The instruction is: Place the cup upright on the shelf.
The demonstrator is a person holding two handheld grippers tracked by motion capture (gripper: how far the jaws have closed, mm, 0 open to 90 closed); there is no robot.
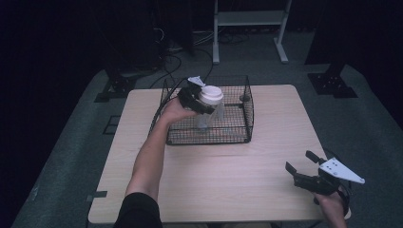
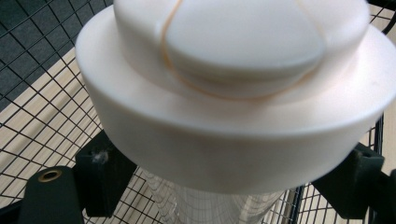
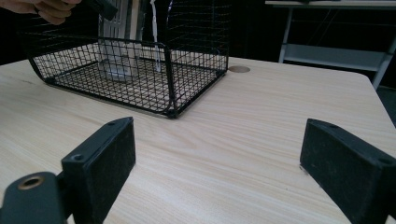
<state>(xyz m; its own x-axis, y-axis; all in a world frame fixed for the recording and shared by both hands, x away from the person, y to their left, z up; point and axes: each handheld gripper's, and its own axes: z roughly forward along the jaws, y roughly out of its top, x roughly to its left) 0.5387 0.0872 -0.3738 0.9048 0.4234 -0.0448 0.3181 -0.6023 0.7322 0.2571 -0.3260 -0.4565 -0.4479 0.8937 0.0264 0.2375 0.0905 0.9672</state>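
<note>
A clear bottle with a broad white cap (image 1: 210, 95) stands upright inside a black wire basket (image 1: 250, 114) at the table's far middle. My left gripper (image 1: 207, 103) reaches in just under the cap, its jaws set wide on either side of the clear body. In the left gripper view the cap (image 2: 233, 93) looms close, and a gap shows between the right jaw and the body, so the left gripper (image 2: 229, 186) is open. My right gripper (image 1: 302, 162) hovers open and holds nothing over the table's front right corner. The right gripper view shows the bottle (image 3: 116, 56) resting on the basket floor.
The basket (image 3: 168, 84) has tall mesh walls and sits on a light wooden table (image 1: 228, 171). A small round grommet (image 3: 239, 69) lies in the tabletop behind it. Beyond the table, a white shelf frame (image 1: 249, 28) and cables are on the dark floor.
</note>
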